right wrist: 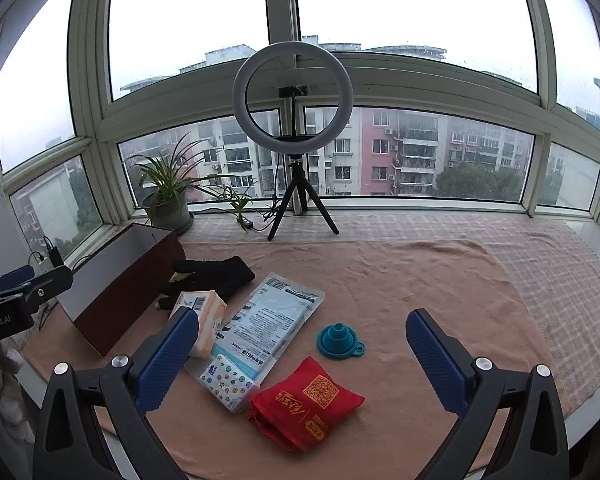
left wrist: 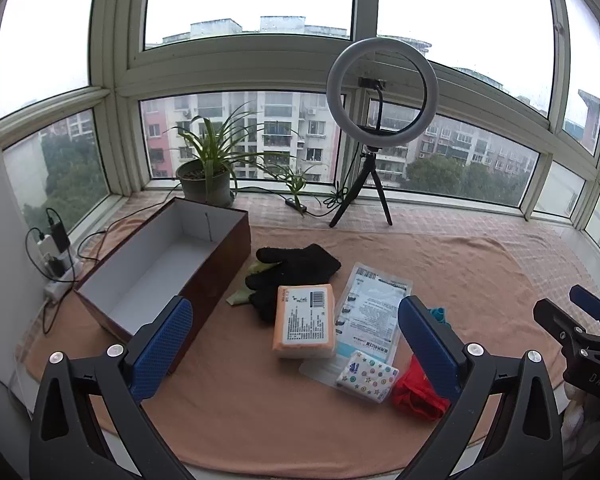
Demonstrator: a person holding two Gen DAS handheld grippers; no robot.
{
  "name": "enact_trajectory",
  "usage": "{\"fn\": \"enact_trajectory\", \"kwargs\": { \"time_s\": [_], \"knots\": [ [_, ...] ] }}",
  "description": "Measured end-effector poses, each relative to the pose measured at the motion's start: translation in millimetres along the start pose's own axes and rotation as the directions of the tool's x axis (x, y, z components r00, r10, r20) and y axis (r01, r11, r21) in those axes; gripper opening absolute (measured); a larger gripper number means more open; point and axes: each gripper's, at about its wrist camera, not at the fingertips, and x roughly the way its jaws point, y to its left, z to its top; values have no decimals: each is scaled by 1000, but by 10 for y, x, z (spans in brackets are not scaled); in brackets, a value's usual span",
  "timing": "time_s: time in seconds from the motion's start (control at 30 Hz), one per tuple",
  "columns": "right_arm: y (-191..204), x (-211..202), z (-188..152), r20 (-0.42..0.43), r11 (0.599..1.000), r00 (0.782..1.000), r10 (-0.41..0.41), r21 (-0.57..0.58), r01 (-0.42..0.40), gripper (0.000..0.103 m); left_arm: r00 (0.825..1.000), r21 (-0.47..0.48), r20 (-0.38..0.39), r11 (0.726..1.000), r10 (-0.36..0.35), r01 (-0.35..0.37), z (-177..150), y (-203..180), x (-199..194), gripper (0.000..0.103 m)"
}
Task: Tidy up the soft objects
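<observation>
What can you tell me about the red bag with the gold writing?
The red bag looks like soft cloth, folded flat and a bit wrinkled. Gold characters, a gold square code and a small gold label are printed on its top. It lies on the peach blanket near the front edge, right beside the little star-patterned tissue pack, maybe just touching it. The teal funnel sits just behind it, apart. No tongs touch it.

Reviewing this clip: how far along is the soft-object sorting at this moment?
Nothing looks done: the box shows only bare interior. Nothing is in hand: left gripper and right gripper are open. Left on the towel: black gloves, orange tissue pack, mask packet, small tissue pack, red pouch.
</observation>
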Motion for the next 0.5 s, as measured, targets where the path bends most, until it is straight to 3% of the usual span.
{"fn": "enact_trajectory", "kwargs": {
  "time_s": [0.5],
  "knots": [
    [61, -23, 9, 10, 1000, 1000, 7, -13, -7, 102, 1000, 31, -1, 1000, 2, -2, -43, -105, -9, 102]
  ]
}}
